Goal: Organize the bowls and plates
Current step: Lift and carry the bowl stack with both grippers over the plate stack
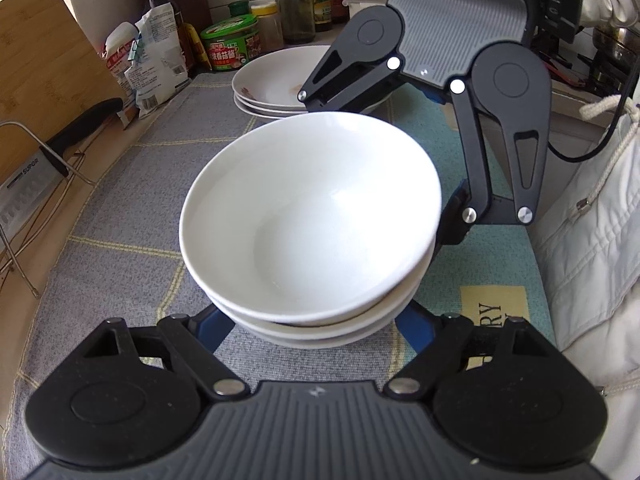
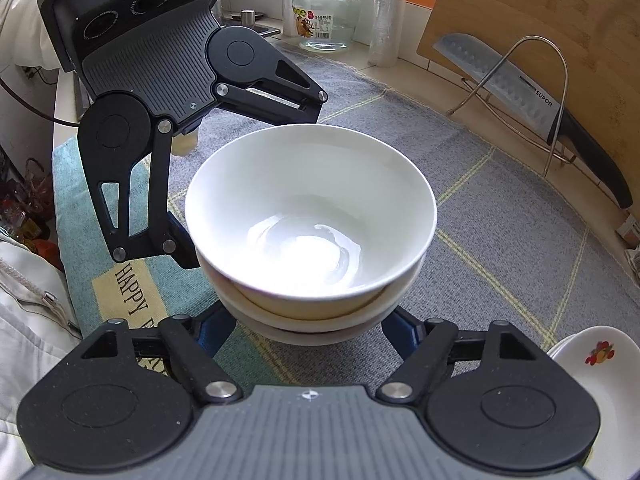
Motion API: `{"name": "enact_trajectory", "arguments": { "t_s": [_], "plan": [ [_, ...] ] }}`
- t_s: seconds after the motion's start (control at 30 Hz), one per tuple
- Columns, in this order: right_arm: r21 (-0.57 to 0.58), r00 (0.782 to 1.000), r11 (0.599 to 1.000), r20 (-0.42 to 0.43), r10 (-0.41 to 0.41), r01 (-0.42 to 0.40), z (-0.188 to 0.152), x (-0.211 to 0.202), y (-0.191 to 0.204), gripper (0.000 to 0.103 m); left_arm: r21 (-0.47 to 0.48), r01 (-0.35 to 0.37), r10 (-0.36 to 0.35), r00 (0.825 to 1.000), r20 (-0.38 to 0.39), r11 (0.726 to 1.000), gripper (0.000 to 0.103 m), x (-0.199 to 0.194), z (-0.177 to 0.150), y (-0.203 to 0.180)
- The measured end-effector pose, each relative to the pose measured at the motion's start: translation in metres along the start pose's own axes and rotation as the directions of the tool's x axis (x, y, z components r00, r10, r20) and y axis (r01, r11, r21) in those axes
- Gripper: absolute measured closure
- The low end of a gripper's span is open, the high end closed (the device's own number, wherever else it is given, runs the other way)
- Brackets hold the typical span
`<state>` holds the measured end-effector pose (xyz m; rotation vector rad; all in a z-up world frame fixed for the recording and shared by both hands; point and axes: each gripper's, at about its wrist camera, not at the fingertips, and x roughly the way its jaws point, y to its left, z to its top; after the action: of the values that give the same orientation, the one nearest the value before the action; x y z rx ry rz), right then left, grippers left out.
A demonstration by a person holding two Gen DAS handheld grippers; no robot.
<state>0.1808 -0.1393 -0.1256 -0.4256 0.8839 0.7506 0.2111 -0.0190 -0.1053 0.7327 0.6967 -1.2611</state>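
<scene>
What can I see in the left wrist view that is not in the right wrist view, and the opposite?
Only the left wrist view shows the full stack of plates behind the bowls, a green tin and sauce bottles. Only the right wrist view shows a glass jar with a yellow lid and the plate's flower print. Both show the stack of white bowls on the grey mat, with the left gripper and right gripper set around it from opposite sides, plus the knife on its wire rack before the wooden board.
</scene>
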Motion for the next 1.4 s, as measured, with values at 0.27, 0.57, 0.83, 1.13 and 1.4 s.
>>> {"name": "enact_trajectory", "arguments": {
  "t_s": [0.27,0.57,0.83,1.13,1.4],
  "plan": [
    [-0.017,1.000,1.000,0.003,-0.021,0.021,0.001,0.005,-0.002,0.010,0.008,0.010,-0.010,1.000,0.000,1.000,0.017,0.000,0.001,0.001],
    [-0.035,0.999,0.999,0.018,-0.027,0.028,0.003,0.003,0.001,0.012,0.018,0.011,-0.011,1.000,0.005,1.000,0.017,-0.002,0.001,0.001],
    [-0.030,0.999,0.999,0.012,-0.030,0.031,0.004,0.002,0.002,0.013,0.001,0.003,-0.003,1.000,-0.004,1.000,0.017,-0.001,0.002,0.001],
    [-0.034,1.000,0.999,0.016,-0.025,0.026,0.008,-0.021,-0.001,0.013,0.014,-0.002,0.002,1.000,0.005,1.000,0.017,-0.012,0.017,-0.004],
    [-0.037,0.998,0.997,0.033,-0.060,0.061,0.007,-0.056,-0.023,0.013,0.062,-0.026,0.024,0.999,0.025,0.998,0.017,-0.013,0.057,-0.003]
  ]
}}
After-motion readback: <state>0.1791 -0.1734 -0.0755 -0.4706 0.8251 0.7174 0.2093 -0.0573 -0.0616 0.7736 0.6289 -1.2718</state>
